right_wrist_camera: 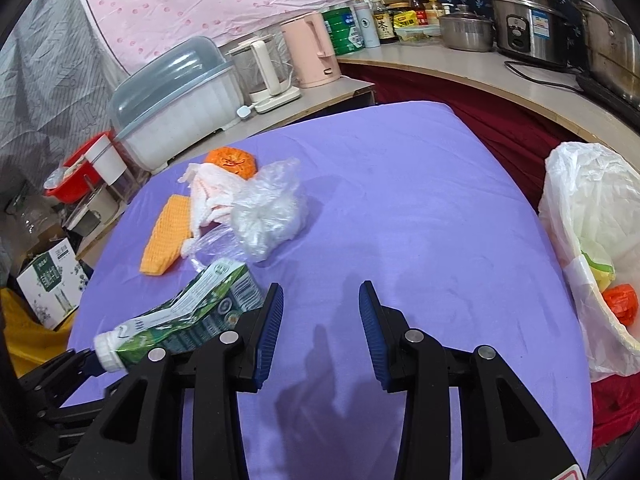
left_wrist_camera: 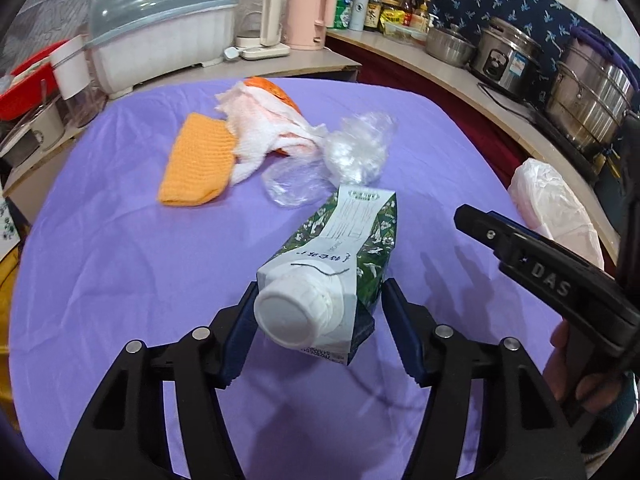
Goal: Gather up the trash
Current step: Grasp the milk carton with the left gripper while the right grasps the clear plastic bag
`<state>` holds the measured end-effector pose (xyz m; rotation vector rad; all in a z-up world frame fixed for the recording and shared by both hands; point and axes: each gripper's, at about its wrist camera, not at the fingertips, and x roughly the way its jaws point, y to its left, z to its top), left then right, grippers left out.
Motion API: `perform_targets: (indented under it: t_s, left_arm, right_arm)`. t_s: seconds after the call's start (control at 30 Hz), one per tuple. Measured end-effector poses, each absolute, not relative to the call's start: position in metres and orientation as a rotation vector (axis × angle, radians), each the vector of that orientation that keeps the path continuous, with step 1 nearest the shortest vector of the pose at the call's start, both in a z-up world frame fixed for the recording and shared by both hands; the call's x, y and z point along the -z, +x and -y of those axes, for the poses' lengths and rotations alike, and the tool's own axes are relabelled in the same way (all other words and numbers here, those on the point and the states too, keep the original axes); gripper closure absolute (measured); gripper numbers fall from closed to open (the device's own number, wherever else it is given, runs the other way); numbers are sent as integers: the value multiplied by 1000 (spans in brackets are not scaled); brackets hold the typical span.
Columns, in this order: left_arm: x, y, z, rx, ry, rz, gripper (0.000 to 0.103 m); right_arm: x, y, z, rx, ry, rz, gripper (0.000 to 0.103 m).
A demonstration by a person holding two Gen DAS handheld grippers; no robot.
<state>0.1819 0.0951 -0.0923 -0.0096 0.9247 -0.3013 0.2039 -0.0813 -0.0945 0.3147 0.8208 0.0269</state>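
A squashed green and white drink carton (left_wrist_camera: 340, 264) with a white screw cap lies on the purple tablecloth (left_wrist_camera: 120, 260). Its cap end sits between the fingers of my left gripper (left_wrist_camera: 318, 312), which is open around it; the left pad is close to the cap, the right pad stands apart. The carton also shows in the right wrist view (right_wrist_camera: 188, 312). My right gripper (right_wrist_camera: 320, 320) is open and empty above the cloth, to the right of the carton. Crumpled clear plastic (right_wrist_camera: 268, 208), white tissue (right_wrist_camera: 212, 192), an orange cloth (right_wrist_camera: 164, 236) and an orange wrapper (right_wrist_camera: 232, 160) lie farther back.
A white trash bag (right_wrist_camera: 592, 232) with trash inside hangs at the table's right edge. Counters behind hold a dish-rack box (right_wrist_camera: 176, 108), kettles (right_wrist_camera: 312, 48), bottles and steel pots (right_wrist_camera: 528, 16). A cardboard box (right_wrist_camera: 48, 280) stands on the floor to the left.
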Motion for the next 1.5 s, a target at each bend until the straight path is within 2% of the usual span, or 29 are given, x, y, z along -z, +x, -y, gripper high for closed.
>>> perform_targets:
  t_s: [0.47, 0.8, 1.13, 1.17, 1.37, 1.5]
  left_arm:
    - [75, 208, -166, 114, -93, -886, 45]
    - [65, 231, -162, 124, -115, -853, 46]
    - [63, 240, -155, 134, -128, -857, 46]
    - [63, 242, -154, 134, -129, -860, 46]
    - [58, 247, -148, 136, -111, -861, 46]
    - [56, 246, -139, 144, -98, -858, 46]
  right_arm:
    - [93, 238, 39, -79, 269, -828, 65]
    - [99, 286, 46, -28, 263, -822, 49]
    - [122, 321, 33, -47, 254, -872, 45]
    - [125, 322, 31, -53, 258, -881, 47]
    - [122, 320, 27, -89, 270, -887, 81]
    - [111, 307, 35, -95, 285, -863, 84]
